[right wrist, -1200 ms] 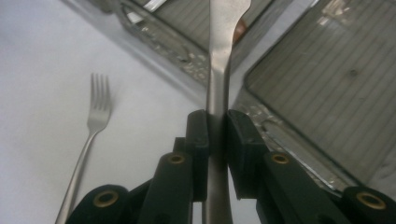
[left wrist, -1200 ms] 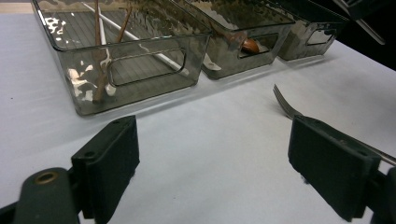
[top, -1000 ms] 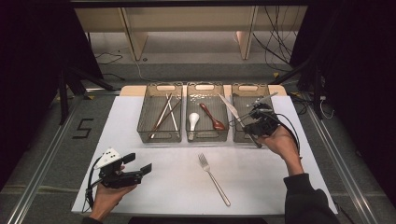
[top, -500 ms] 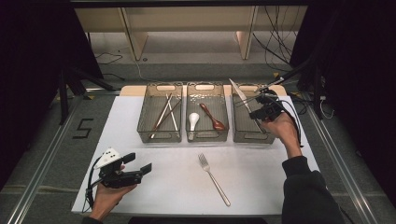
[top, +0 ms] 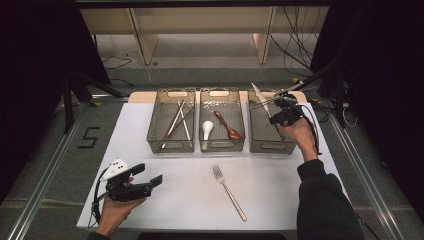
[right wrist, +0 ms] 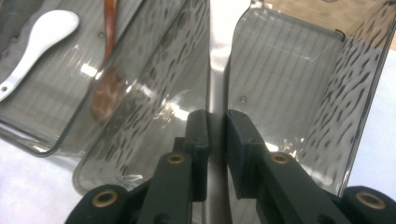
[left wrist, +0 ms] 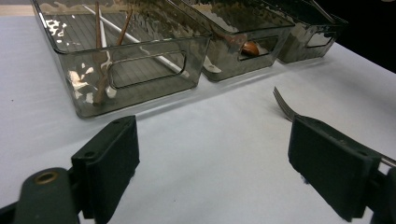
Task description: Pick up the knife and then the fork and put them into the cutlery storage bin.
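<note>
Right gripper (top: 278,111) pinches a knife (top: 261,99) by its handle, blade slanting up-left over the right bin (top: 270,146). Left gripper (top: 145,178), jaws spread, rests near-left on the table (top: 280,190); fork (top: 229,192) lies to its right. Floor tape reads "5" (top: 88,137).

white table (top: 280,175) | far row of three smoky bins: left bin (top: 171,120) chopsticks, middle bin (top: 221,120) white and brown spoons | right gripper (top: 284,113) over right bin (top: 270,131), clamped on knife (top: 261,98) | fork (top: 229,191) near-centre | left gripper (top: 142,183) near-left, jaws apart
</note>
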A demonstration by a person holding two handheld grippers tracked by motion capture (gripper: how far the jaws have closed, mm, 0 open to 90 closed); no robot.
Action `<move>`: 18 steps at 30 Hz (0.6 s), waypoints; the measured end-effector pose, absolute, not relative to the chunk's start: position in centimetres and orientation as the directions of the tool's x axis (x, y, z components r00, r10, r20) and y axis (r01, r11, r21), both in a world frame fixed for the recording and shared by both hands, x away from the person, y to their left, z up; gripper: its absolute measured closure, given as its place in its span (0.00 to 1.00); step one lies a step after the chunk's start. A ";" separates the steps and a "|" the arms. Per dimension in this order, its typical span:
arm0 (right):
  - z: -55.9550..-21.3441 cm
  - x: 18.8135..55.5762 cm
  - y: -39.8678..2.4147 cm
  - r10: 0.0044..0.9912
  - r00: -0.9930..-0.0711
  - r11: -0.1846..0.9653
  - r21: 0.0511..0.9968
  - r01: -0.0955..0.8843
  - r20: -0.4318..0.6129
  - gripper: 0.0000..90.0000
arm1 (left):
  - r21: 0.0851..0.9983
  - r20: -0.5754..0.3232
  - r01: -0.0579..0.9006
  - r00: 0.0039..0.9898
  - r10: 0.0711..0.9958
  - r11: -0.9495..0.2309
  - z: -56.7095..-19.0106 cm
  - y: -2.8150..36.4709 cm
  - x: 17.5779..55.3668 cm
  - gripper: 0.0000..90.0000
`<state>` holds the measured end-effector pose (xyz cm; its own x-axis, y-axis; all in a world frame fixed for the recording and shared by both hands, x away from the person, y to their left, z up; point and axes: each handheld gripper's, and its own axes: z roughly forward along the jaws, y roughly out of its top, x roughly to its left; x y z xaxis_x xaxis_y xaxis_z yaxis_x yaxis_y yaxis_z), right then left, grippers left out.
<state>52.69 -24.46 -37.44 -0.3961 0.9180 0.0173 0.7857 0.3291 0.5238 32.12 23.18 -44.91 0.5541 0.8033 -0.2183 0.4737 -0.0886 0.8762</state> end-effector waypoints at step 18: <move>-38.5 53.1 -24.2 0.920 -0.382 0.285 0.514 0.809 0.092 0.71 | 0.875 -0.218 0.475 0.554 0.804 -0.089 -44.9 23.2 32.1 0.18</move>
